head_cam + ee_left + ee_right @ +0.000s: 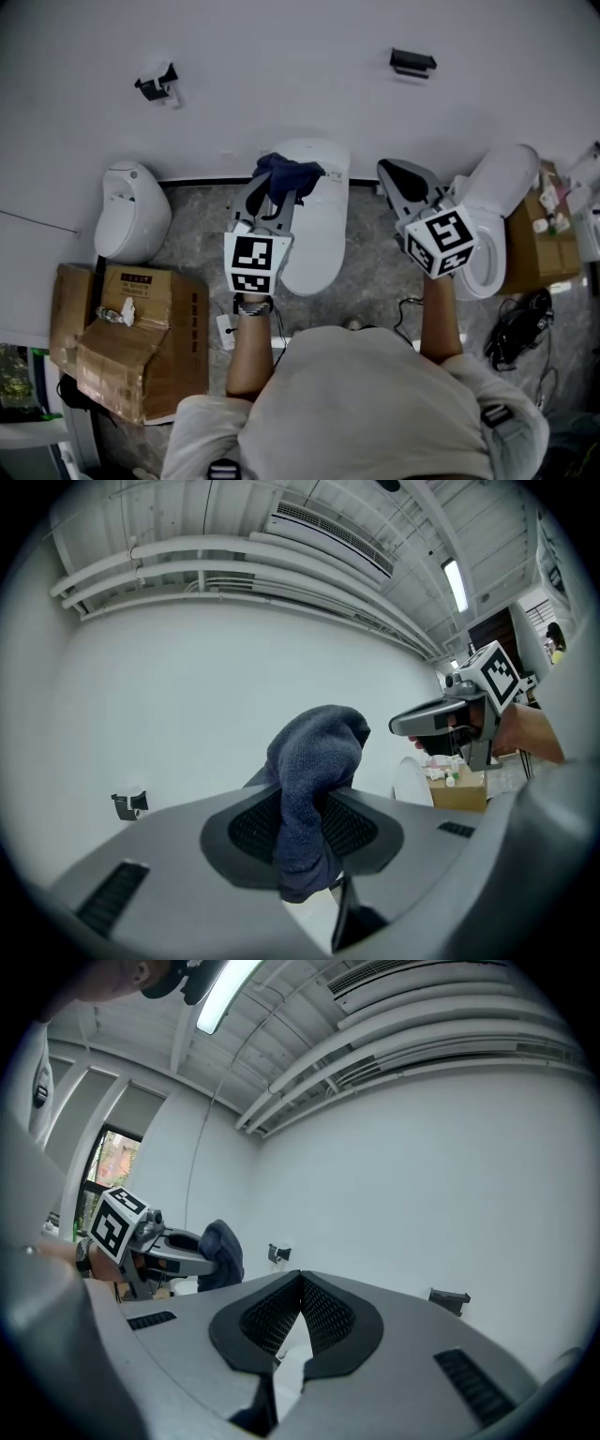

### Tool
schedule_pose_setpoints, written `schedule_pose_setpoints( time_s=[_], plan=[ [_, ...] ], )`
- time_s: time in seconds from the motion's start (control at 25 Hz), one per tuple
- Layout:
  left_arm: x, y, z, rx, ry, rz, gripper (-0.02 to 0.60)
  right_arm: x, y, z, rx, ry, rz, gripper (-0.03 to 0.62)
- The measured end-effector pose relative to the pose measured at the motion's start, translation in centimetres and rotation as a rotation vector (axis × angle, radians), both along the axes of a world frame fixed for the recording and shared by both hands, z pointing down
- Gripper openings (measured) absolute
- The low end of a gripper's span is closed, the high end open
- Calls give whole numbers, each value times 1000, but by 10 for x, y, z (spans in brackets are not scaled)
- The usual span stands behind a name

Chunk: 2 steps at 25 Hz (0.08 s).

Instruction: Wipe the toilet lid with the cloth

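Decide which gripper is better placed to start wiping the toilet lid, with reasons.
Left. The left gripper is shut on the cloth and hangs over the closed toilet lid. The right gripper is shut, empty, and off to the side.

Three white ceramic fixtures, two grippers, one blue cloth.

The person wore a pale short-sleeved shirt, with a dark wristband just behind the grey left gripper's black-and-white marker cube.
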<state>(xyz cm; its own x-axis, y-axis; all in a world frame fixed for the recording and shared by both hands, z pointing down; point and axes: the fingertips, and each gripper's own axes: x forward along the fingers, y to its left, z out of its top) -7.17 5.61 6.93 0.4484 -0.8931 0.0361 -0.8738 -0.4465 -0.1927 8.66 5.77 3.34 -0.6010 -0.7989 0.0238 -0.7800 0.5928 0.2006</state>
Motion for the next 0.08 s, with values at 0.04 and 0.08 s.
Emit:
schedule_pose_setpoints(
  time_s=[0.04, 0.08],
  plan=[
    [0, 1, 1, -2, 1, 0, 115, 0, 1, 1, -2, 2, 1, 28],
    [0, 1, 1, -3, 2, 1, 115, -1, 2, 2, -4, 4, 1, 28]
  ],
)
